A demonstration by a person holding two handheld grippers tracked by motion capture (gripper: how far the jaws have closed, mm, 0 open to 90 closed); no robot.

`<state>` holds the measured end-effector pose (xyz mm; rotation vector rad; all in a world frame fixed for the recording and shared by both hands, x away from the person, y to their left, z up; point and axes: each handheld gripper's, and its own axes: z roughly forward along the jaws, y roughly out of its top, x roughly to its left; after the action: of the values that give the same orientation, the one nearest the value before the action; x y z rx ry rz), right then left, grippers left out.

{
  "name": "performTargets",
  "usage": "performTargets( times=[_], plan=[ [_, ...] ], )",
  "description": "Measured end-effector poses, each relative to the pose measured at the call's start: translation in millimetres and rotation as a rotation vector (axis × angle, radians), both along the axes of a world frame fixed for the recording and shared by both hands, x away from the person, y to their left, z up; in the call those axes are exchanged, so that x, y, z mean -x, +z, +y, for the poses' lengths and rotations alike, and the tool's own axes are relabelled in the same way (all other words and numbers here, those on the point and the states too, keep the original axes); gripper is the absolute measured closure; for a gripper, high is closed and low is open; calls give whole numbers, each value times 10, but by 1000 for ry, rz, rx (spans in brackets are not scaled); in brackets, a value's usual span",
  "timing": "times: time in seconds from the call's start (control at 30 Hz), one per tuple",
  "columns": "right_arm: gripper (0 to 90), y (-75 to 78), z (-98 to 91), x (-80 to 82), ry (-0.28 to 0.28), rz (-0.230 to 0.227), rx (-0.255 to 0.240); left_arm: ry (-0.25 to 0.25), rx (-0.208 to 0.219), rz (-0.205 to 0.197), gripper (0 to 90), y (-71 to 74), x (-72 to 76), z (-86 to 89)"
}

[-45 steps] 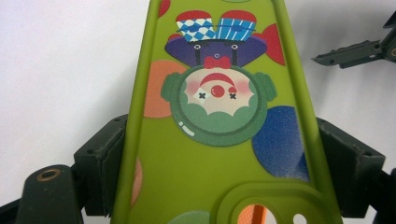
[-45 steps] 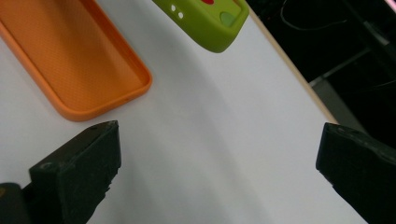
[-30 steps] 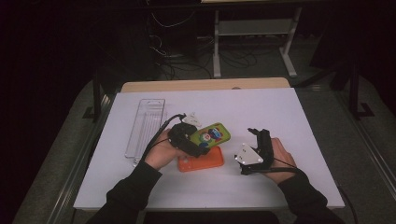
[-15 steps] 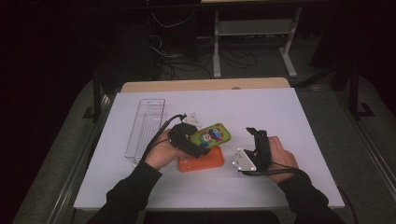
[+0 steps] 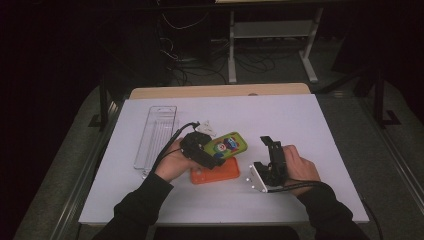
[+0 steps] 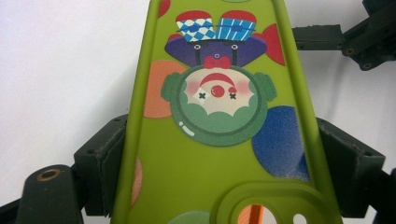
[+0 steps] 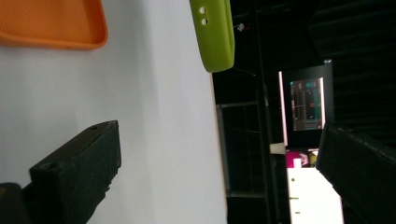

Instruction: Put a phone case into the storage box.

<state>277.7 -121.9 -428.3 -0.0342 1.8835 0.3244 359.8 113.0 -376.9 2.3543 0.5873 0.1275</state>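
Now the left gripper [image 5: 212,152] clamps the green phone case [image 6: 219,140] between its jaws, above the orange phone case [image 5: 216,173]; the right gripper [image 5: 267,150] has its jaws apart, empty.

A dim lab or recording studio: black surroundings, a bench [image 5: 310,130] covered with a white sheet, loose cables [image 5: 200,75] on the floor behind it, a white metal stand [image 5: 272,35], and a glowing monitor [image 7: 306,103] beyond.

Left gripper [image 5: 212,155] clamps green phone case [image 5: 227,145] above orange case [image 5: 216,171]; right gripper [image 5: 267,147] gapes nearby
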Motion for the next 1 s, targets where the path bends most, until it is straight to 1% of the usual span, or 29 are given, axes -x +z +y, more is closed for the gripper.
performTargets(
  times=[0.07, 0.1, 0.13, 0.17, 0.2, 0.23, 0.27, 0.33, 0.37, 0.4, 0.43, 0.47, 0.57, 0.6, 0.63, 0.67, 0.7, 0.73, 0.77, 0.8, 0.83, 0.9, 0.93, 1.0],
  plan=[
    [0, -13, 12, -1, 16, -26, 36, 8, 13, 3, 160, 0, 8, -8],
    [0, -14, 19, 3, 17, -37, 42, -10, -4, -3, 160, 10, 1, -1],
    [0, -14, 31, 5, 23, -50, 44, -12, -7, -6, 160, 12, 1, -2],
    [0, -17, 36, 8, 24, -52, 43, 12, 24, 7, 160, 3, 24, -27],
    [0, -15, 48, 15, 26, -62, 52, -9, 4, -1, 160, 15, 16, -22],
    [0, -14, 63, 14, 35, -79, 60, -6, 11, 3, 160, 16, 25, -35],
    [0, -10, 77, 9, 47, -93, 70, -12, 6, -4, 160, 23, 30, -42],
    [0, -27, 108, 8, 52, -94, 76, -15, 10, 1, 159, 26, 41, -53],
    [0, -27, 118, 4, 55, -98, 77, -17, 8, -6, 159, 29, 43, -57],
    [0, -30, 133, 3, 52, -99, 75, -9, 18, -3, 159, 25, 51, -66],
    [0, -31, 151, -1, 55, -112, 67, -7, 22, -2, 160, 23, 53, -70],
    [0, -25, 166, 3, 55, -107, 63, -7, 21, -2, 160, 23, 52, -71],
    [0, -16, 212, -8, 61, -125, 65, -9, 20, -1, 159, 25, 51, -69],
    [6, -11, 226, -14, 60, -128, 60, -18, 10, -4, 160, 31, 43, -59],
    [16, 0, 239, -18, 59, -133, 62, -21, 11, -5, 160, 34, 38, -51],
    [24, 11, 255, -23, 59, -139, 59, -16, 21, -1, 159, 34, 38, -50],
    [30, 19, 266, -29, 58, -143, 57, -19, 10, -1, 159, 44, 32, -34],
    [35, 25, 282, -36, 56, -158, 57, -11, 26, -2, 160, 42, 31, -32],
    [42, 25, 296, -39, 60, -155, 52, -19, 15, -4, 159, 52, 24, -18],
    [49, 29, 311, -40, 60, -151, 55, -17, 15, -3, 159, 56, 22, -12],
    [59, 27, 328, -48, 65, -152, 58, -8, 29, -4, 160, 54, 25, -14],
    [110, 18, 365, -52, 66, -152, 58, -13, 30, -6, 160, 59, 24, -8],
    [132, 17, 388, -56, 68, -145, 60, -13, 31, -6, 159, 62, 24, -6],
    [162, 13, 440, -66, 70, -141, 71, -10, 32, -5, 159, 60, 23, -4]
  ],
)
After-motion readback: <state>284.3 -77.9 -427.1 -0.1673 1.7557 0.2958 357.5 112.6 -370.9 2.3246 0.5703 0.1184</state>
